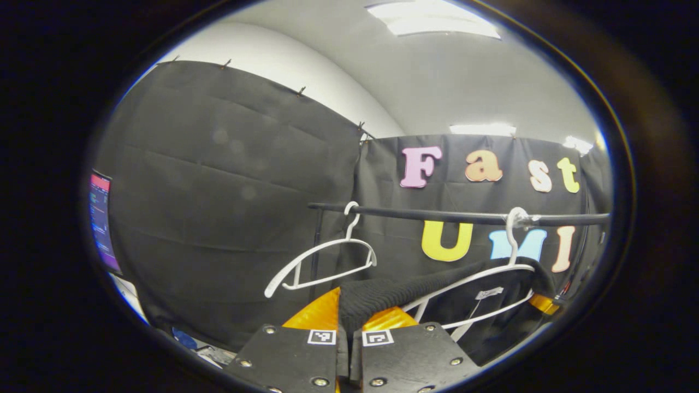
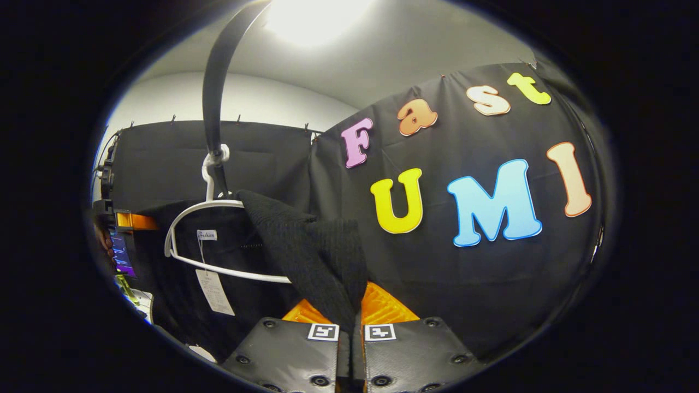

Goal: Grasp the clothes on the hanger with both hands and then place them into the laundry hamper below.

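Observation:
A black knit garment (image 1: 382, 297) hangs on a white hanger (image 1: 475, 284) from a black rail (image 1: 437, 214). My left gripper (image 1: 349, 322) is shut on one shoulder of the garment, the cloth pinched between its fingers. In the right gripper view the same black garment (image 2: 311, 251) drapes off its white hanger (image 2: 218, 270), with paper tags dangling below the collar. My right gripper (image 2: 352, 322) is shut on the other shoulder, the knit fabric pulled down into its closed jaws. The left gripper (image 2: 117, 218) shows far off at the left edge.
A second, bare white hanger (image 1: 322, 262) hangs on the rail to the left. A lit screen (image 1: 101, 221) stands at the far left. The rail's curved black bar (image 2: 215, 93) rises overhead in the right gripper view. Black cloth walls close in behind.

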